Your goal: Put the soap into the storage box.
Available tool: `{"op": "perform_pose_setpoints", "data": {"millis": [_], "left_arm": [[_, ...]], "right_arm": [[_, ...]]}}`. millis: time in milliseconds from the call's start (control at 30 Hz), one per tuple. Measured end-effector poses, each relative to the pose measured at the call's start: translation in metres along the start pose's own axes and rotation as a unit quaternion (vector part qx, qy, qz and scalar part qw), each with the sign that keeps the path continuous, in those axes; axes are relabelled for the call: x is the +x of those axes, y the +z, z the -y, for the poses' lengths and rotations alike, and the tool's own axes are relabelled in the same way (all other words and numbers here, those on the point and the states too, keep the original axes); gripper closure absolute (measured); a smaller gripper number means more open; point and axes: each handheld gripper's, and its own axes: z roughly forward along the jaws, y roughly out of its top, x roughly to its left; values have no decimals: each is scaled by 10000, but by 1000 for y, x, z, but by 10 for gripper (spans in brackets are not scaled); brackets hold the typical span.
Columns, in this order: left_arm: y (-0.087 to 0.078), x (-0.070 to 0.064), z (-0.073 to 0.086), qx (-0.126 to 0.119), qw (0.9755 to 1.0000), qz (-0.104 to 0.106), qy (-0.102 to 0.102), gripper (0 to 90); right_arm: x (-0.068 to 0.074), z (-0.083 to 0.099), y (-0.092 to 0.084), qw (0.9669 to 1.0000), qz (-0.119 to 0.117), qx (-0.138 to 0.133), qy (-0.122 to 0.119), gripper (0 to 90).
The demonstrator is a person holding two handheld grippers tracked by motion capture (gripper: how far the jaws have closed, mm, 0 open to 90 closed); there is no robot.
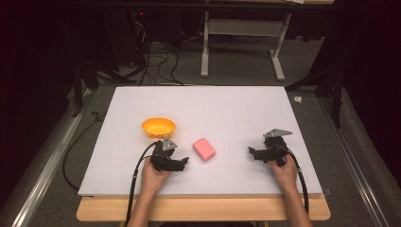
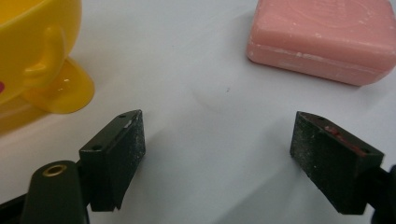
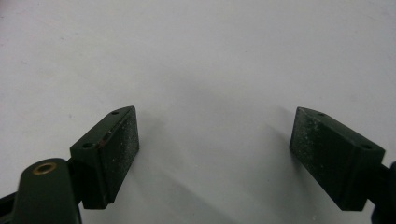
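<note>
Yellow bowl cut off, pink soap too.

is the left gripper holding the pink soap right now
No, the left gripper is open on nothing, and the pink soap lies on the table beyond its jaws.

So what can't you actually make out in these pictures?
- Yellow bowl: the left gripper view's left and top edges cut it off, so its inside is unseen there; in the high view it is too small to tell whether anything lies inside.
- Pink soap bar: the same view's top edge cuts off its far side.
- Left gripper and right gripper: in the high view, too small and dark to judge the jaws.
</note>
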Motion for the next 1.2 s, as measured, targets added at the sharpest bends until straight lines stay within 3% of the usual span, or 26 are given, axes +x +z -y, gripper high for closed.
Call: {"op": "perform_pose_setpoints", "data": {"millis": [1067,1200], "left_arm": [[0,0,-1,27,10000,-25,35,185],[-1,-2,-1,-3,10000,6,69,226]], "right_arm": [[0,0,0,10000,-2,-2,-11,164],[0,0,0,10000,-2,-2,-6,164]]}}
